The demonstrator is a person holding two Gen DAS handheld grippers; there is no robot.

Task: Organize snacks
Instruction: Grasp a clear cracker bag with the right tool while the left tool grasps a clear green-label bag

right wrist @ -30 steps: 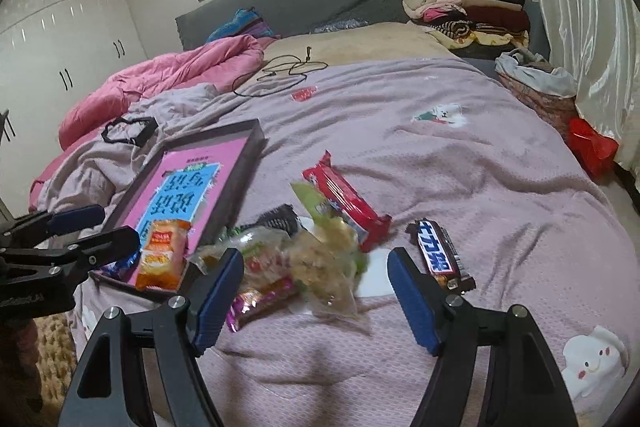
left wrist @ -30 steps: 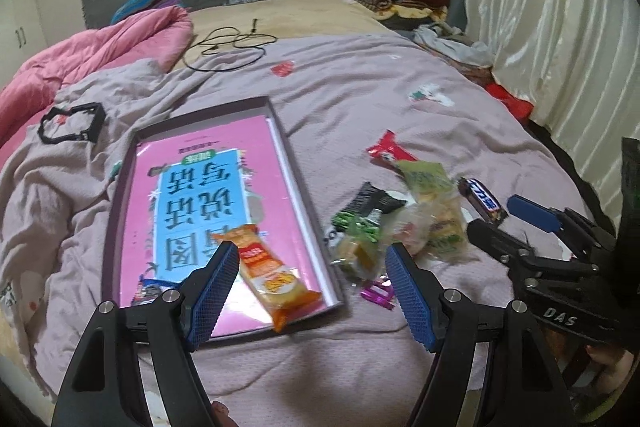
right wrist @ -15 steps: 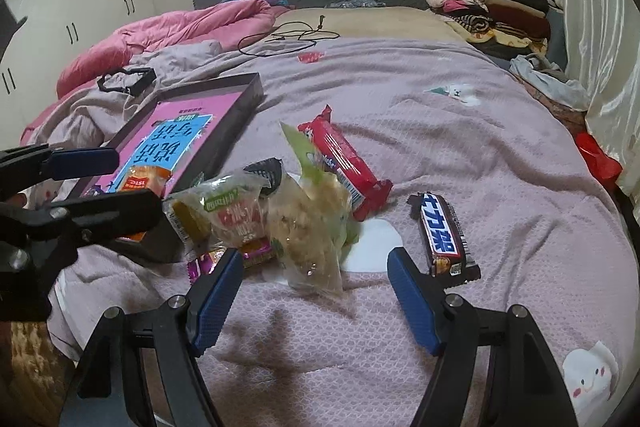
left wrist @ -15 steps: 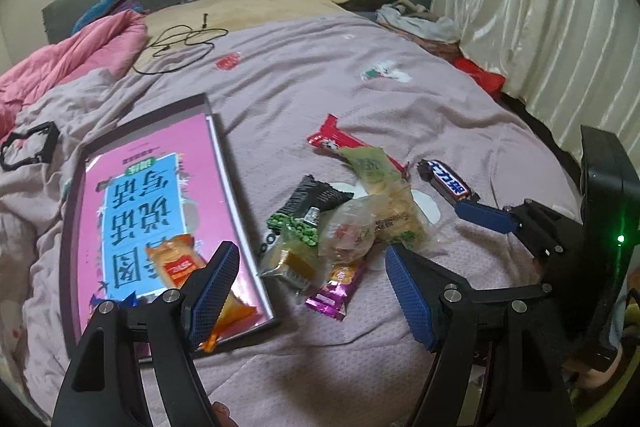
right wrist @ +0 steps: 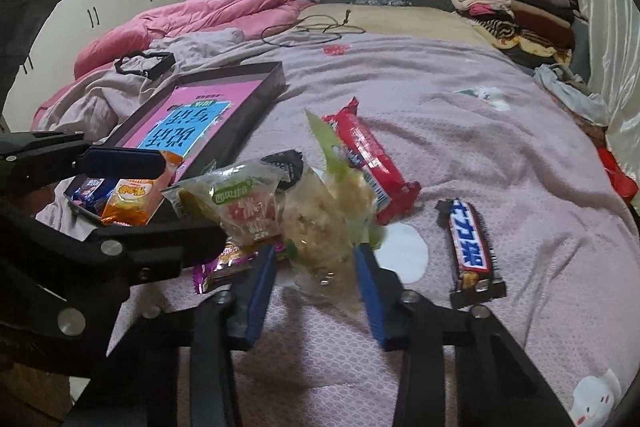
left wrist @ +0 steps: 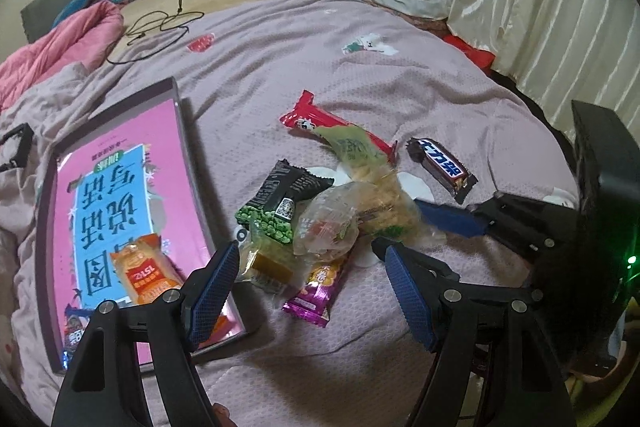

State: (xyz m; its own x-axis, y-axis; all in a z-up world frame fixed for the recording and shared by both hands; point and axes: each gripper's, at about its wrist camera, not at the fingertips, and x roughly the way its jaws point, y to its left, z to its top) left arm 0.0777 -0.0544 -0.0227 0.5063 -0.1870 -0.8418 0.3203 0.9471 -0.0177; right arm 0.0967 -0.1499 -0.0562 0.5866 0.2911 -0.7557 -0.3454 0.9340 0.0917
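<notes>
A pile of snack packets lies on the purple bedspread: a clear green-topped bag of crisps (right wrist: 326,223), a clear round packet (left wrist: 328,225), a black-green pea packet (left wrist: 280,199), a purple bar (left wrist: 320,287), a red bar (right wrist: 366,163) and a Snickers bar (right wrist: 470,247). A dark tray (left wrist: 188,147) with a pink book holds an orange packet (left wrist: 144,271). My left gripper (left wrist: 310,291) is open just before the pile. My right gripper (right wrist: 316,291) has its jaws narrowed around the crisps bag's base; the fingers (right wrist: 368,287) look blurred.
A pink duvet (right wrist: 192,23), a black cable (left wrist: 160,27) and a black frame (right wrist: 144,65) lie farther up the bed. Folded clothes (right wrist: 516,11) are stacked at the headboard. White curtains (left wrist: 540,7) hang on the right, past the bed edge.
Both grippers have moved in toward the snack pile. The right gripper's jaws have narrowed from wide open to close around the crisps bag.
</notes>
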